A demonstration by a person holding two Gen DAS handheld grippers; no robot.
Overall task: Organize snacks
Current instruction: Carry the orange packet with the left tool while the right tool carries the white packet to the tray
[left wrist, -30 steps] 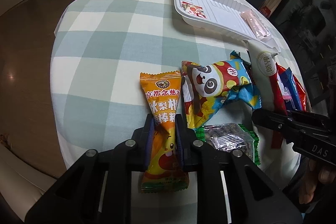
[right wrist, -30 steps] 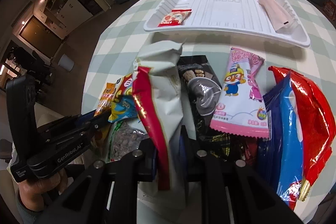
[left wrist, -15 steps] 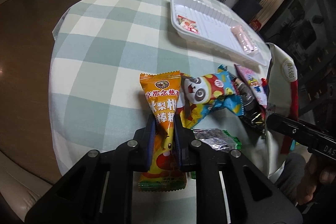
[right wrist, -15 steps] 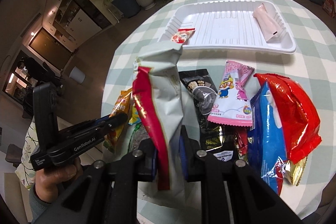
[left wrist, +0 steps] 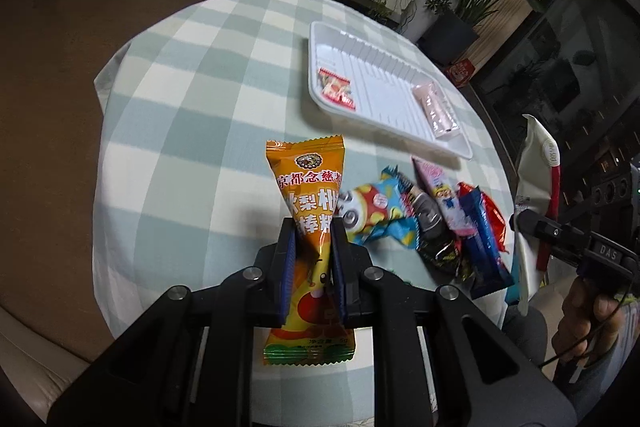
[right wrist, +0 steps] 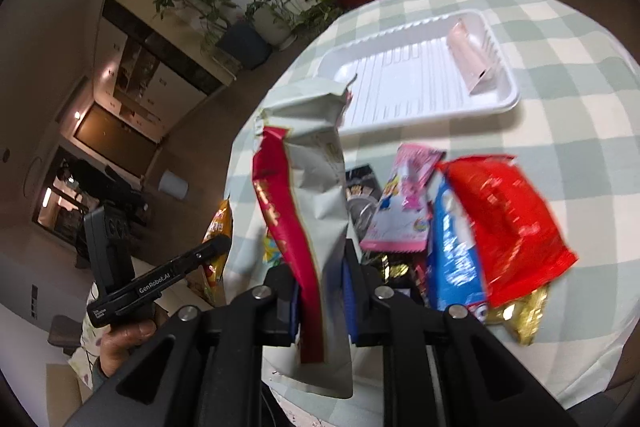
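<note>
My left gripper [left wrist: 313, 247] is shut on an orange snack packet [left wrist: 310, 183] and holds it above the checked tablecloth. My right gripper [right wrist: 322, 267] is shut on a tall white packet with a red stripe [right wrist: 312, 195], lifted off the table; that packet also shows at the right of the left wrist view [left wrist: 538, 163]. A white tray [left wrist: 384, 107] lies at the far side and holds a small red packet [left wrist: 336, 89] and a pink packet [left wrist: 438, 107]. The tray also shows in the right wrist view [right wrist: 500, 103].
Several loose snacks lie on the table: a panda packet [left wrist: 372, 207], a black packet [left wrist: 428, 223], a pink cartoon packet [right wrist: 404, 203], a blue packet [right wrist: 454, 251] and a red packet [right wrist: 504, 219]. Potted plants [left wrist: 460, 15] stand beyond the table's far edge.
Both grippers have risen with their packets, and the table looks farther away. The orange packet and the white packet are now clear of the pile.
</note>
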